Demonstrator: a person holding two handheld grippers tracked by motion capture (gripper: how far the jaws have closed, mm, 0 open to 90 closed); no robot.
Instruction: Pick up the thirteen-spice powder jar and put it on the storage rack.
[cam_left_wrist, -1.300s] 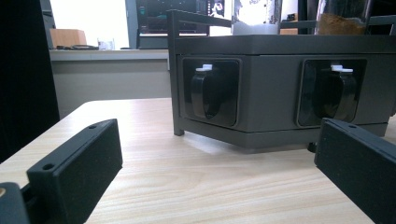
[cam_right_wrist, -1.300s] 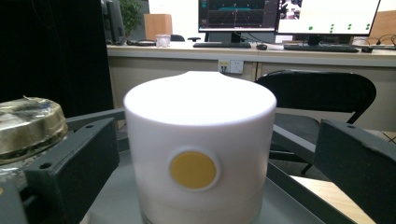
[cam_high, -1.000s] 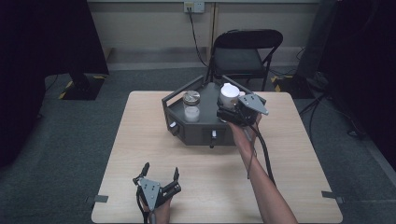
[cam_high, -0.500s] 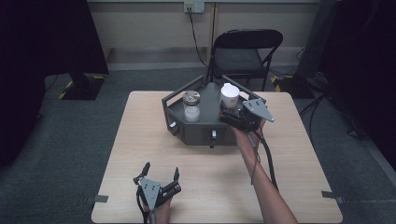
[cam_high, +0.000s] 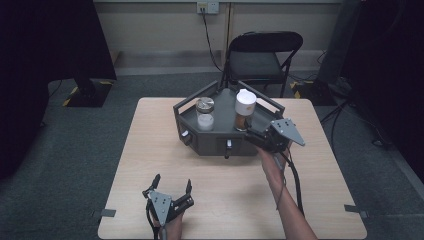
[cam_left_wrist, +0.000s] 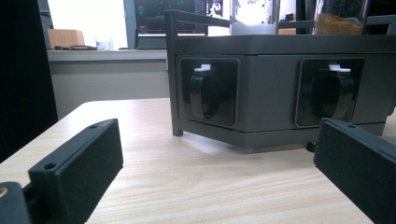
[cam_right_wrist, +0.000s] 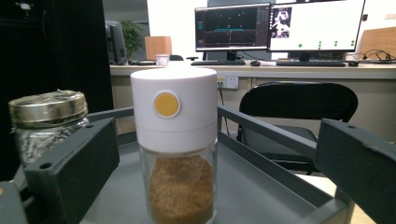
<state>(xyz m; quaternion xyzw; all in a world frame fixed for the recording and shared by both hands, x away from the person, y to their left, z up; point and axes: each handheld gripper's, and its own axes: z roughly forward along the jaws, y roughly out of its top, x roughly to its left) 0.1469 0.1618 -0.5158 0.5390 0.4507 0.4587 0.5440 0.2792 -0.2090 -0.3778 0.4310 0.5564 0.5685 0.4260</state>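
A dark grey six-sided tray (cam_high: 212, 145) stands mid-table. In it are a glass jar with a metal lid (cam_high: 205, 113) and a white-capped jar of brown powder (cam_high: 245, 109). My right gripper (cam_high: 253, 136) hovers at the tray's front right corner, open and holding nothing, a short way from the white-capped jar. In the right gripper view that jar (cam_right_wrist: 175, 140) stands upright ahead between the spread jaws, with the metal-lidded jar (cam_right_wrist: 46, 119) to its left. My left gripper (cam_high: 173, 181) rests open near the table's front edge, facing the tray's wall (cam_left_wrist: 271, 79).
The tray's front wall carries two black knobs with white tips (cam_left_wrist: 208, 91) (cam_left_wrist: 334, 91). A raised rail (cam_right_wrist: 266, 126) runs round the tray. A black folding chair (cam_high: 265, 57) stands behind the table. Bare tabletop (cam_high: 230, 195) lies between the grippers.
My right gripper has drawn back from the white-capped jar, toward the person and slightly right. The jar stays in the tray. The left gripper has not moved.
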